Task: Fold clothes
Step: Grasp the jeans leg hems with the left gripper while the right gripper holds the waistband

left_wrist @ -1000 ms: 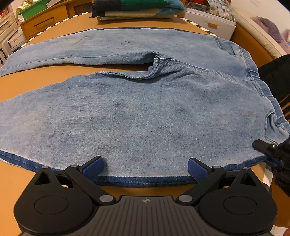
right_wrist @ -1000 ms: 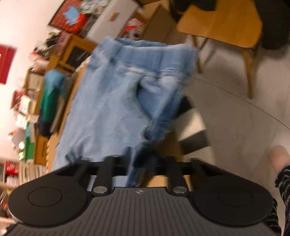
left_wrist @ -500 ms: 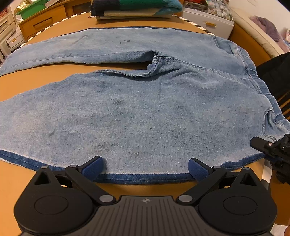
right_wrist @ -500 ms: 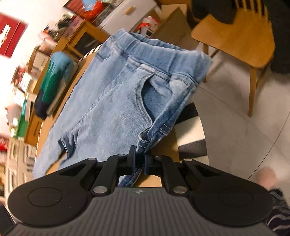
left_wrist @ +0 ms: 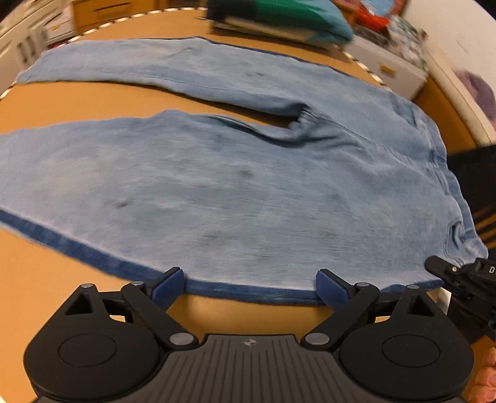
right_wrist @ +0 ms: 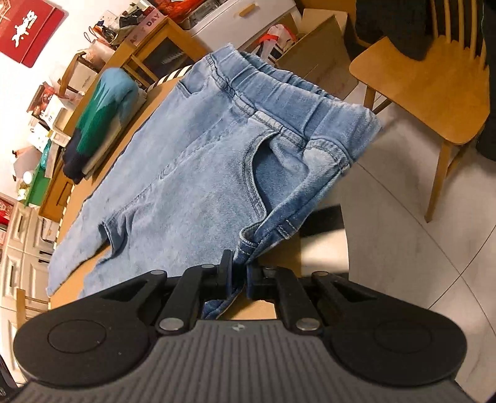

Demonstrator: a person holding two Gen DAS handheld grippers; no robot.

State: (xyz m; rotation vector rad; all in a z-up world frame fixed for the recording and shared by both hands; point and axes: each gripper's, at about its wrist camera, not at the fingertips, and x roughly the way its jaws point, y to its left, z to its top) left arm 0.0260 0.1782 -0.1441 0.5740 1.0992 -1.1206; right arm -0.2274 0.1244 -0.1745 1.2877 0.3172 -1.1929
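Getting both grips for the first fold.
My right gripper (right_wrist: 238, 276) pinches the jeans (left_wrist: 248, 198) at the waist; my left gripper (left_wrist: 249, 286), spread but closing, must catch the near seam.

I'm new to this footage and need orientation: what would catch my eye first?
The light blue jeans spread flat across the round wooden table, legs apart. The right gripper pinches their near waistband corner, while the left gripper is closing over the near leg's hem. Folded green clothes sit at the far edge.
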